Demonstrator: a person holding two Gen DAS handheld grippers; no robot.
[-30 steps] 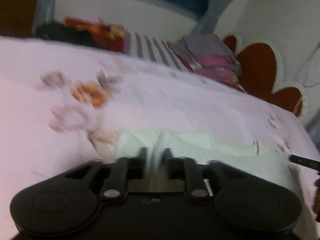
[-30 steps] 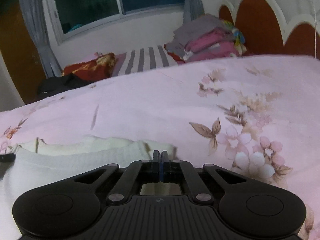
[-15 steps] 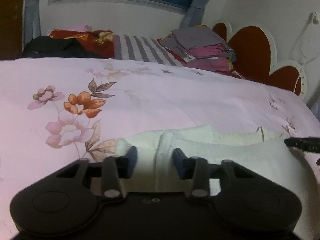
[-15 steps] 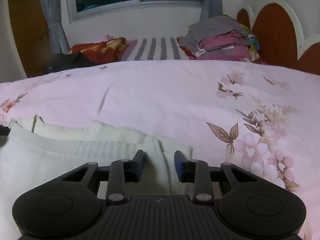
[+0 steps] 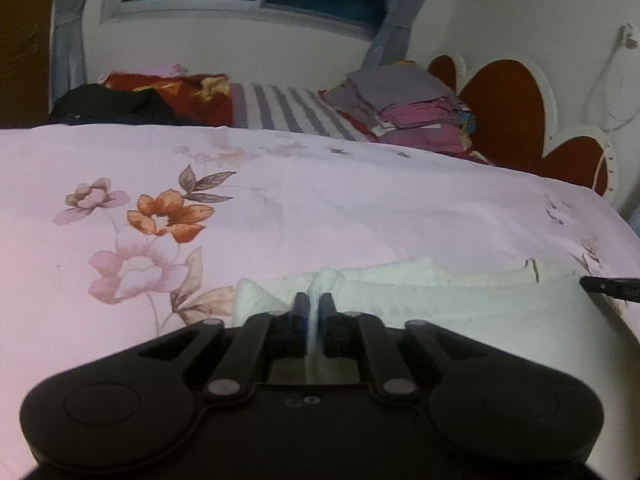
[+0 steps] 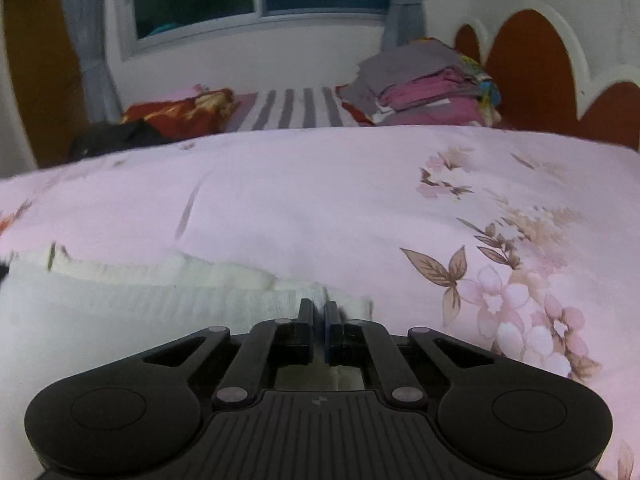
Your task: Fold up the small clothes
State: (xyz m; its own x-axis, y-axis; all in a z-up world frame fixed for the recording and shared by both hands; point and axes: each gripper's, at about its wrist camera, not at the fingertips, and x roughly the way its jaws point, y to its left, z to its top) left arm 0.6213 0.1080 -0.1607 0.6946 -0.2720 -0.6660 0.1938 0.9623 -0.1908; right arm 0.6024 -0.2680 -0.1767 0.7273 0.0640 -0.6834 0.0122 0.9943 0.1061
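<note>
A small cream knit garment (image 5: 460,300) lies flat on the pink floral bedspread (image 5: 320,208), close in front of both grippers. My left gripper (image 5: 315,304) is shut on a pinched fold at the garment's left end. My right gripper (image 6: 319,312) is shut on the garment (image 6: 140,300) at its right end. The tip of the right gripper shows at the right edge of the left wrist view (image 5: 612,285).
A stack of folded grey and pink clothes (image 5: 408,108) sits at the far side by the red headboard (image 5: 508,112). A striped pillow (image 5: 296,110), a red cloth (image 5: 184,90) and a black garment (image 5: 108,108) lie along the far edge under the window.
Half a second ago both grippers were open over the garment's ends. Both have now closed on the fabric, each pinching up a fold.
</note>
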